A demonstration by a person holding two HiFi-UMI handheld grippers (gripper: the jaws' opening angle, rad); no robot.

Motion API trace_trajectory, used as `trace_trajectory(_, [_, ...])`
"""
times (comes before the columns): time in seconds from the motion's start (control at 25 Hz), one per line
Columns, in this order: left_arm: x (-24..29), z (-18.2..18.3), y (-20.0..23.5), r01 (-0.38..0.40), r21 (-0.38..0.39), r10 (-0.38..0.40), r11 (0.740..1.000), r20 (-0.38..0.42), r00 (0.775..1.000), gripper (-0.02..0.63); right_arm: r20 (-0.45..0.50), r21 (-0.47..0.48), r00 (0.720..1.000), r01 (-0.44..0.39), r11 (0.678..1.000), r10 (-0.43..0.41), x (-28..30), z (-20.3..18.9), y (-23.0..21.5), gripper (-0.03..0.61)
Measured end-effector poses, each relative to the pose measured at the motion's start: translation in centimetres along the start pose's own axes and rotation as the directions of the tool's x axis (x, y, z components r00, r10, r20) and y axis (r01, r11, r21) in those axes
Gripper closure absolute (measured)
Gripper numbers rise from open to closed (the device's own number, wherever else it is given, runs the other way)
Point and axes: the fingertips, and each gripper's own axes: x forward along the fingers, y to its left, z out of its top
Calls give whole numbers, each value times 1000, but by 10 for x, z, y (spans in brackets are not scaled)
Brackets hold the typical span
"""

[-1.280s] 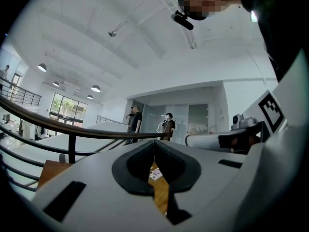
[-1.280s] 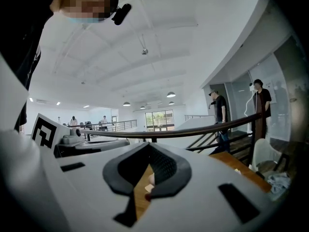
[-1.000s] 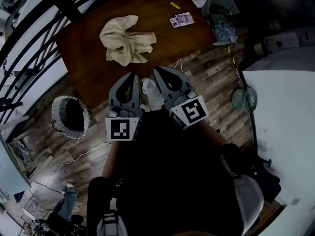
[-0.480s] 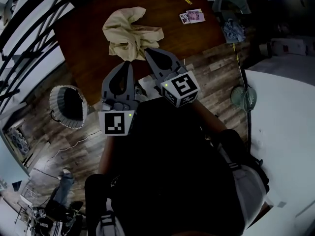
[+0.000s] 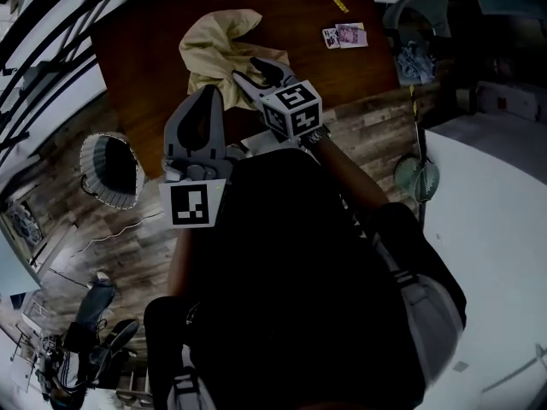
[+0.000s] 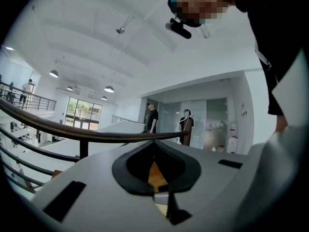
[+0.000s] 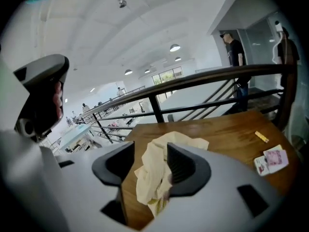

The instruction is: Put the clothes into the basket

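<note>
**Right tongs parted at the cloth**

The right gripper (image 7: 148,153) has just been opening its jaws; the crumpled beige cloth (image 5: 214,45) shows in the gap, unpinched. It lies on the dark brown wooden table (image 5: 299,7), upper middle of the head view. The left gripper (image 5: 209,94) has its jaws together, empty. The round white-rimmed basket (image 5: 88,167) stands on the floor at middle left
</note>
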Motion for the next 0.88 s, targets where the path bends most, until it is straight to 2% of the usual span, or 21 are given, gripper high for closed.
trace_trajectory(0.16, [10, 1, 3, -43, -3, 43, 999, 0, 999, 598, -80, 6, 996, -50, 999, 50, 22, -16, -11, 306])
trace_trajectory(0.36, [21, -2, 5, -85, -5, 85, 996, -3, 996, 598, -166, -2, 983, -82, 997, 80, 50, -38, -26, 248])
trace_trajectory(0.56, [28, -1, 2, -104, 10, 105, 994, -14, 994, 598, -313, 0, 946, -89, 996, 85, 86, -80, -45, 162])
trace_trajectory(0.68, [27, -1, 1, -121, 17, 121, 993, -20, 992, 598, -381, 7, 920, -92, 996, 88, 102, -104, -52, 139])
trace_trajectory(0.88, [29, -7, -2, -126, 23, 127, 992, -47, 991, 598, -409, -7, 910, -75, 997, 65, 117, -117, -64, 132])
